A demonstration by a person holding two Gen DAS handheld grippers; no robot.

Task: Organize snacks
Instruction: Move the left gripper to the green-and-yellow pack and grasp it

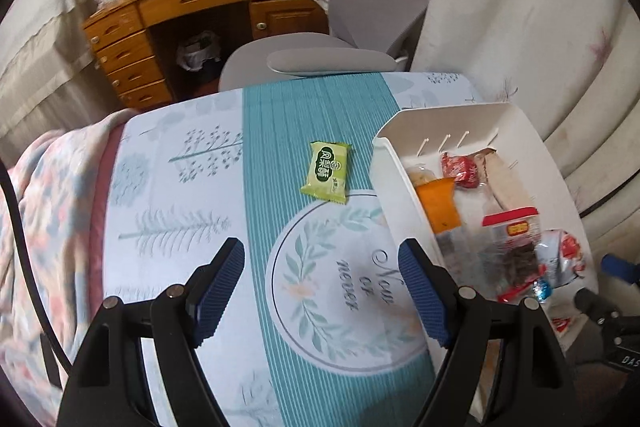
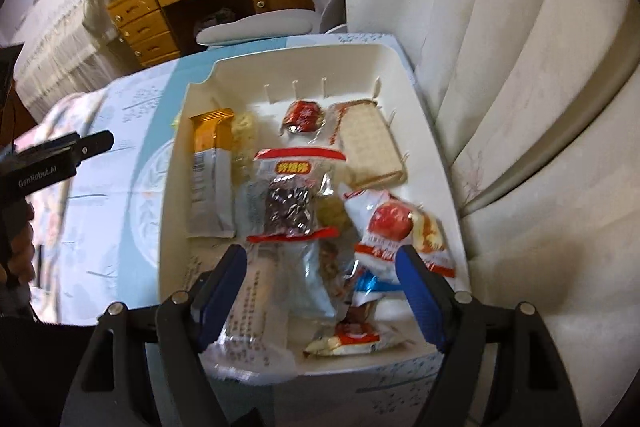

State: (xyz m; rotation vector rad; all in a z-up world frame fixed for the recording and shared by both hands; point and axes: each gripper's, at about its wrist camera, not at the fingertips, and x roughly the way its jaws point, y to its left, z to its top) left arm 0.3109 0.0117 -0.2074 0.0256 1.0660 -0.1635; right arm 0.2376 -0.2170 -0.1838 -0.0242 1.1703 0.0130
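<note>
A green snack packet [image 1: 326,171] lies alone on the teal stripe of the tablecloth, ahead of my left gripper [image 1: 322,281], which is open and empty above the cloth. A white box [image 1: 390,187] stands to its right and holds several snacks. In the right wrist view the same white box [image 2: 172,187] holds an orange bar [image 2: 211,163], a cracker pack [image 2: 370,147], a red-trimmed dark snack bag [image 2: 290,199] and an apple-print packet [image 2: 394,227]. My right gripper [image 2: 320,291] is open and empty just above the box's near end.
The table's far edge meets a grey office chair [image 1: 320,59]. A wooden desk [image 1: 192,11] stands behind. A curtain [image 2: 520,67] hangs close on the right of the box. A pink floral blanket [image 1: 52,211] lies at the left. The left tool [image 2: 52,163] shows at the right view's left edge.
</note>
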